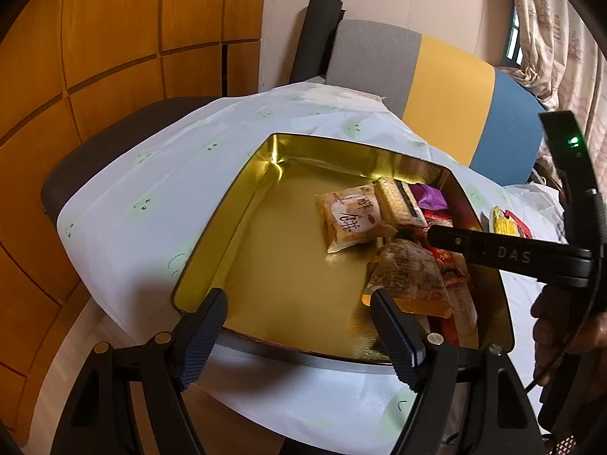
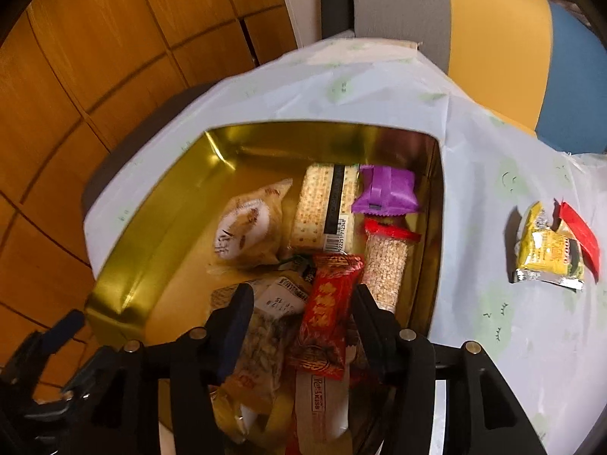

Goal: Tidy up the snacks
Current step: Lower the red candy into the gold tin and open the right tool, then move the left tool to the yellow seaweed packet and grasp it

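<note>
An open gold tin [image 2: 151,204] stands on a white cloth. Along its right side lie a pastry pack [image 2: 246,231], a cracker pack [image 2: 326,204], a purple packet [image 2: 387,189], a grain bar [image 2: 385,269] and other wrapped snacks. My right gripper [image 2: 303,295] is open low over this pile. A red packet [image 2: 330,311] lies between its fingers, and a gap shows on the packet's left side. My left gripper [image 1: 297,303] is open over the tin's near rim [image 1: 227,208] with nothing between its fingers. A yellow packet [image 2: 546,254] and a small red one [image 2: 580,235] lie on the cloth right of the tin.
The cloth-covered table [image 1: 151,189] drops off at its left and near edges. A chair back [image 1: 436,76] in grey, yellow and blue stands behind it. Wooden panels [image 1: 95,57] fill the left. A hand [image 1: 561,326] holds the right gripper's body [image 1: 512,254].
</note>
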Action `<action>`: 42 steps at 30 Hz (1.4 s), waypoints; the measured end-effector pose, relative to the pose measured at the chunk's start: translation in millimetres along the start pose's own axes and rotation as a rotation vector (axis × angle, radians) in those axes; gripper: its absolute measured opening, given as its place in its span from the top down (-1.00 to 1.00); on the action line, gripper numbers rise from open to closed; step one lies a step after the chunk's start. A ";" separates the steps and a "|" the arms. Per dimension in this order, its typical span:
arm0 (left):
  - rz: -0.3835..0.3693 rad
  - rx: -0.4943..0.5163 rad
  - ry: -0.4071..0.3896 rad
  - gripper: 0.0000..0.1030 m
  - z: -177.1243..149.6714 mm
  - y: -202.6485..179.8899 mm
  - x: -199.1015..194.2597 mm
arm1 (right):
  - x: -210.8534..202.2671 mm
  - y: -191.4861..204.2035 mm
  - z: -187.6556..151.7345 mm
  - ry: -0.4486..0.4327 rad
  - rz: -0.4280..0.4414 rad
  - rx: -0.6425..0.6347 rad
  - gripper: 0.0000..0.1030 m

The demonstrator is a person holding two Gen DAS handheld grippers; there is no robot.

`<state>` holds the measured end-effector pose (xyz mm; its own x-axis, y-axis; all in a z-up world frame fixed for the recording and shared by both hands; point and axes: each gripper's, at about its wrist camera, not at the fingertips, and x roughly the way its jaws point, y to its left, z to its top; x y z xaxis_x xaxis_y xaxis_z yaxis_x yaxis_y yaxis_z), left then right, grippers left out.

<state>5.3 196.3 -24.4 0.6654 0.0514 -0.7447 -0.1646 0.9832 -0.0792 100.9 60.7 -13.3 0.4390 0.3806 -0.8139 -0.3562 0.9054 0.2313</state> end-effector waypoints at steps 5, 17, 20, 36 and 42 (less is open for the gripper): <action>-0.002 0.021 -0.008 -0.53 1.6 -6.5 -5.2 | -25.1 -0.7 -7.7 -0.061 0.001 0.008 -0.08; -0.035 0.118 -0.018 -0.53 0.9 -39.9 -20.4 | -91.8 -33.6 -42.3 -0.201 -0.061 0.107 -0.43; -0.049 0.145 -0.019 -0.53 -0.2 -50.8 -24.2 | -101.6 -45.0 -50.4 -0.213 -0.085 0.121 -0.49; -0.104 0.302 -0.019 -0.53 -2.7 -104.0 -33.6 | -129.7 -113.1 -80.5 -0.197 -0.212 0.175 -0.52; -0.116 0.361 -0.039 -0.53 1.6 -121.1 -37.5 | -147.3 -147.0 -80.1 -0.182 -0.312 0.141 -0.63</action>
<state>1.5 75.6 14.2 0.6929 -0.0642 -0.7181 0.1758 0.9810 0.0819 22.5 -143.5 29.9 0.6523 0.0984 -0.7515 -0.0708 0.9951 0.0689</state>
